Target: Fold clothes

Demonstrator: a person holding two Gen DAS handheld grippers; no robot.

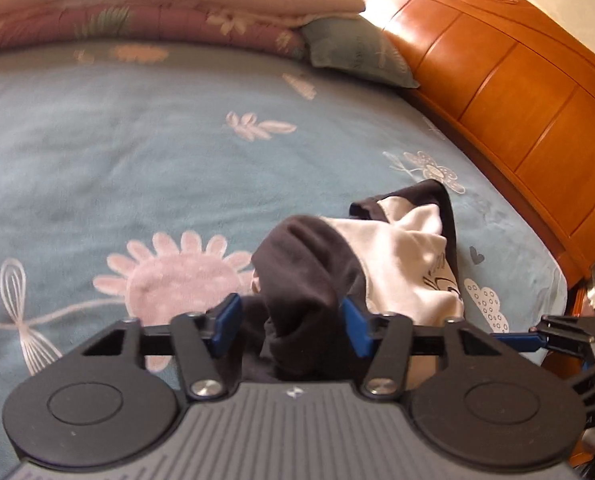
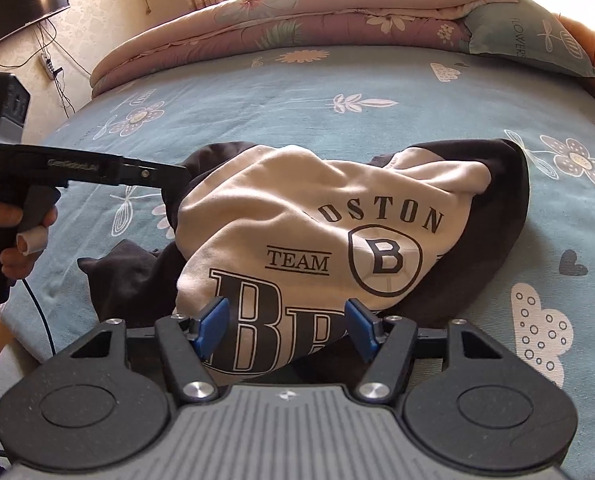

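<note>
Left hand-held gripper (image 1: 291,322) half-open around dark sleeve (image 1: 305,264), contact unclear; sweatshirt (image 2: 317,236) lettering partly hidden.

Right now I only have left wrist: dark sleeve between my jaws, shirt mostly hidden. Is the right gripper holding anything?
Observer: No. The right gripper is open over the sweatshirt, at its near edge, and nothing is pinched.
Operator: Which side is up?
Observer: The cream front, with the BOSTON TEAM print readable.
Operator: Any loose dark fabric I can't see?
Observer: Yes. A dark flap lies on the bedsheet, left of the print.
</note>
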